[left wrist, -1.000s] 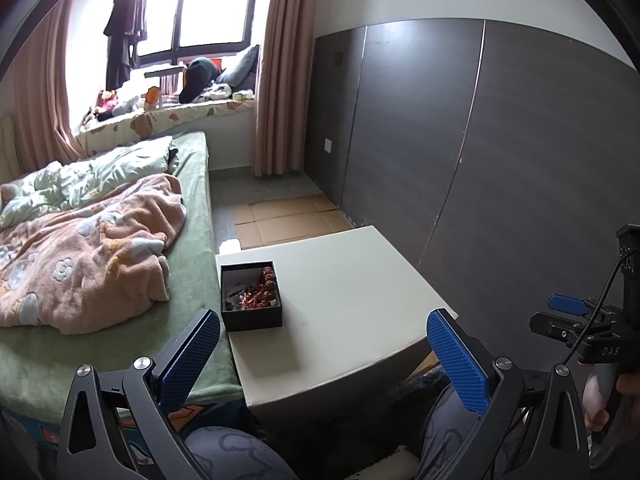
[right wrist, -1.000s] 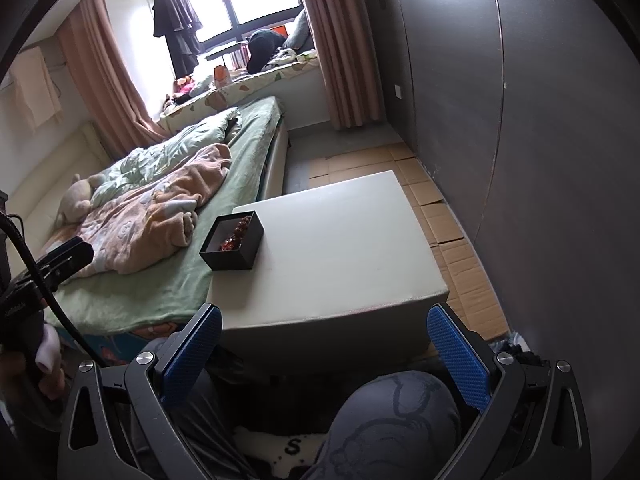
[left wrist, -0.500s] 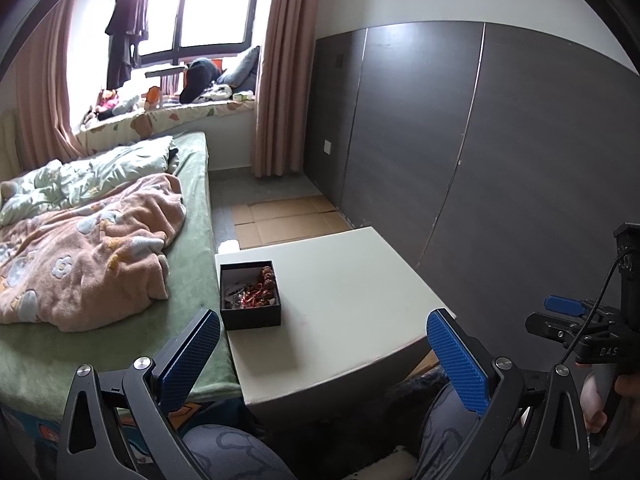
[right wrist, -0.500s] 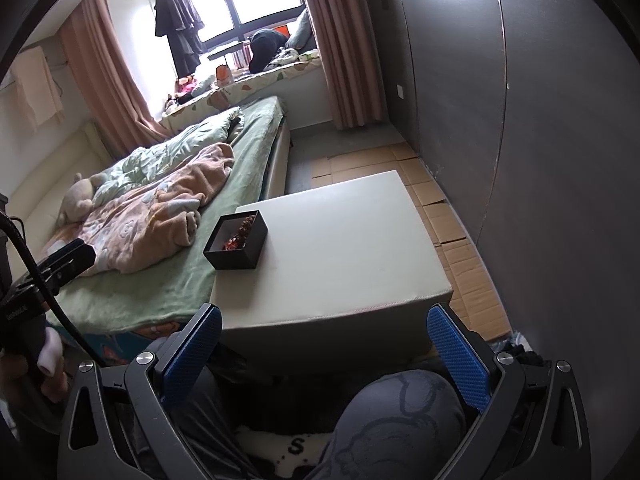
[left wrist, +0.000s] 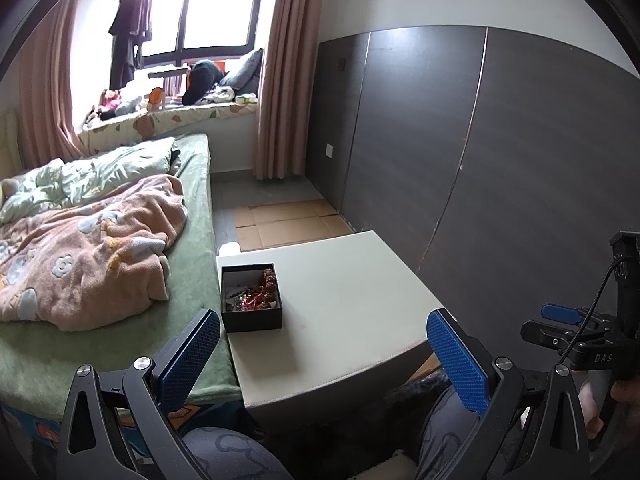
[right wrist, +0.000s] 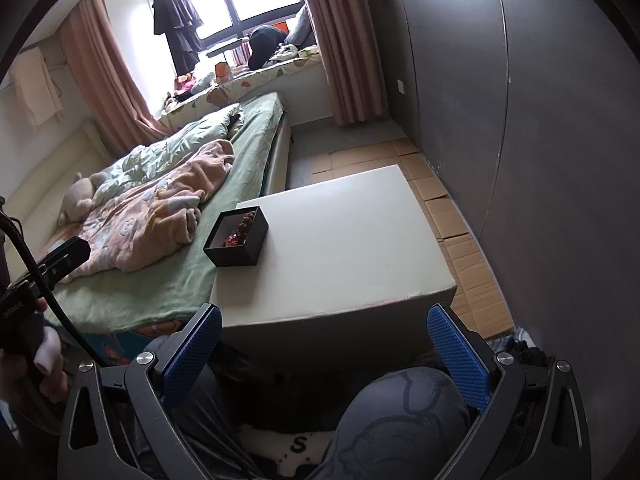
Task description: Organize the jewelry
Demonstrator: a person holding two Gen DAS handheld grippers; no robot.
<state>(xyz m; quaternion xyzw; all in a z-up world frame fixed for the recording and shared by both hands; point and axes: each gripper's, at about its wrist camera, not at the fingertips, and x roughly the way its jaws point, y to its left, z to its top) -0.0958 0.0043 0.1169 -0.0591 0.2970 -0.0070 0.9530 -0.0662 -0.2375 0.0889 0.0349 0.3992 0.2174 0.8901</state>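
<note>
A black open box [left wrist: 251,298] sits at the left edge of a white square table [left wrist: 340,304]. It holds tangled jewelry [left wrist: 260,292] with red and dark beads. The box also shows in the right wrist view [right wrist: 237,241] on the table [right wrist: 340,248]. My left gripper [left wrist: 324,336] is open and empty, held back from the table's near edge. My right gripper [right wrist: 324,332] is open and empty, also short of the near edge. The right gripper also shows at the right of the left wrist view [left wrist: 576,332].
A bed [left wrist: 188,280] with a pink blanket [left wrist: 88,248] runs along the table's left side. A dark panelled wall [left wrist: 500,160] stands to the right. Flattened cardboard [right wrist: 452,216] covers the floor beyond and right of the table. The person's knees [right wrist: 400,412] are under the grippers.
Both views have shifted only slightly. The right gripper has drifted a little toward the table; both grippers stay open and empty.
</note>
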